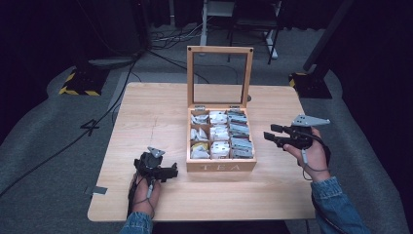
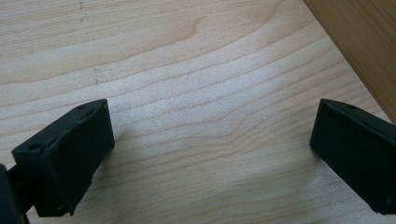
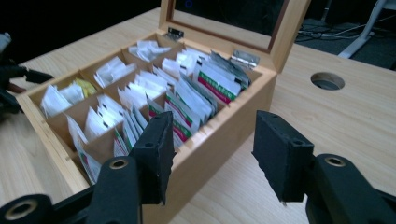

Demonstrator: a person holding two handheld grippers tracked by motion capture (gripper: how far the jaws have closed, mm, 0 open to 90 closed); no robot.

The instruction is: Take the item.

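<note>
room: dark, black surround; grey carpet floor (image 1: 44, 141) with cables (image 1: 160, 39) running across it; yellow-black striped stand feet (image 1: 78, 85) at left and right behind the table; white-legged frame (image 1: 214, 19) at the back.
table: light wood top (image 1: 146, 112), clear grain, rounded corners; round cable hole (image 3: 328, 80) in the top, beside the box's hinge end in the right gripper view.
tea box: wooden, "TEA" on the front wall (image 1: 221, 166), sits centre-right of the table; lid (image 1: 220, 75) stands upright on two hinges, glass-paned frame.
compartments: three columns of dividers. Left and middle columns hold white sachets (image 1: 218, 132), one yellowish packet (image 3: 86, 86) in the left column. Right column packed with upright red/green-printed tea bags (image 3: 212, 84).
left gripper: (image 1: 168, 171) low over the table at the box's front-left corner, held by the left hand (image 1: 143, 187); jaws spread wide, nothing between them but bare wood; box wall (image 2: 364, 42) at the top right of the left gripper view.
right gripper: (image 1: 269, 132) raised just right of the box, pointing at it, held by the right hand (image 1: 311, 153), denim sleeve (image 1: 336, 204); jaws apart, empty; grey plate (image 1: 309, 120) on top.
contact: neither gripper visibly touches the box.
</note>
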